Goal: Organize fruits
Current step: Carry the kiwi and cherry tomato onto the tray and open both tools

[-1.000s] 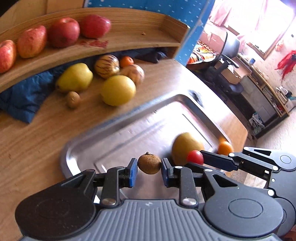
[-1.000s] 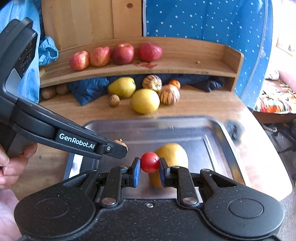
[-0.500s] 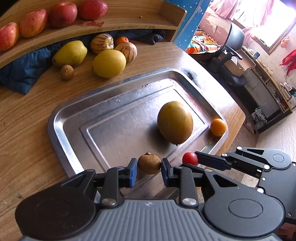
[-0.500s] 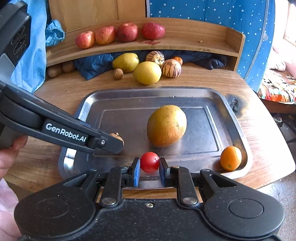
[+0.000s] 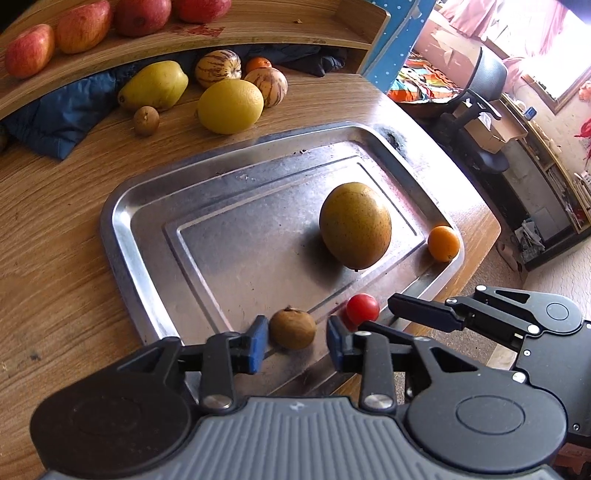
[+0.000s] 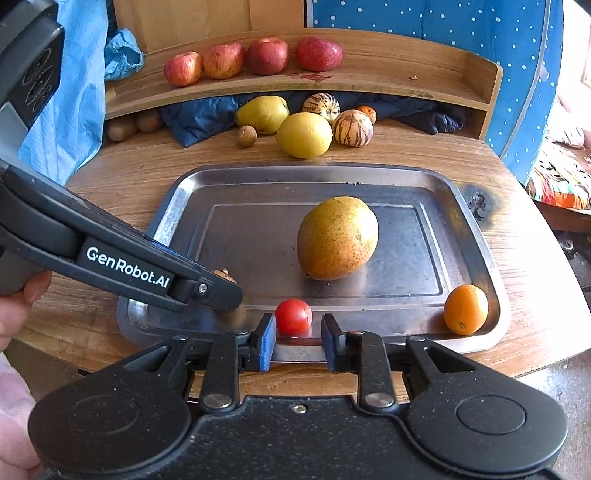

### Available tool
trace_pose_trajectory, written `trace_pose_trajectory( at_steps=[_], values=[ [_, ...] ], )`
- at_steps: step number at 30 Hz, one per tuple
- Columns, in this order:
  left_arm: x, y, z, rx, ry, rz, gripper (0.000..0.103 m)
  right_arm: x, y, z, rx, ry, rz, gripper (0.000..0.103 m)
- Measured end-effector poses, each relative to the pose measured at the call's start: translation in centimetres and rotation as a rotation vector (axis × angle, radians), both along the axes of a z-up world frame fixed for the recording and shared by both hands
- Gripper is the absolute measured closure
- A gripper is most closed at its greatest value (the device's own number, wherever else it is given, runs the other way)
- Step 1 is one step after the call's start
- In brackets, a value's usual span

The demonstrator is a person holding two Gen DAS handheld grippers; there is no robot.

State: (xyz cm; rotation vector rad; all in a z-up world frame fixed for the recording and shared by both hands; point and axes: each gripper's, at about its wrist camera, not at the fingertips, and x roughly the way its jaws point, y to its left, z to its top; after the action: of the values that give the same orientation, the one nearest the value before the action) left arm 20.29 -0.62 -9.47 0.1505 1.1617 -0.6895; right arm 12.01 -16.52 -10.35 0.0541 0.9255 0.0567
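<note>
Steel tray [image 6: 491, 258] on wooden table [image 6: 129, 173]; polka-dot blue backdrop [image 6: 443, 22] behind

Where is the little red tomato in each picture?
Left wrist view: the red tomato sits at lower right, on the near edge of the metal tray.
Right wrist view: the tomato is low in the middle, between the right gripper fingers.
Shared landmark: the big yellow-brown fruit on the tray.

wooden table [image 6: 424, 155]: metal tray [image 6: 491, 266], blue cloth [image 6: 199, 118], loose fruits [image 6: 303, 134] behind tray; shelf [image 6: 388, 74] at back.
</note>
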Motion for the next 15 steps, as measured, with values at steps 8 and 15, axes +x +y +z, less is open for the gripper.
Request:
trace_pose_trajectory(
  at_steps=[8,15],
  values=[
    [-1.3,0.7,1.0,0.027,-0.032,0.047,0.028,-1.7,-0.5,0.7,0.008,-0.033,0.02,0.047],
    [-2.9,2.0,1.9,0.147,-0.056,0.066,0.003,-3.8,-1.1,1.3,0.051,-0.051,0.031,0.011]
  ],
)
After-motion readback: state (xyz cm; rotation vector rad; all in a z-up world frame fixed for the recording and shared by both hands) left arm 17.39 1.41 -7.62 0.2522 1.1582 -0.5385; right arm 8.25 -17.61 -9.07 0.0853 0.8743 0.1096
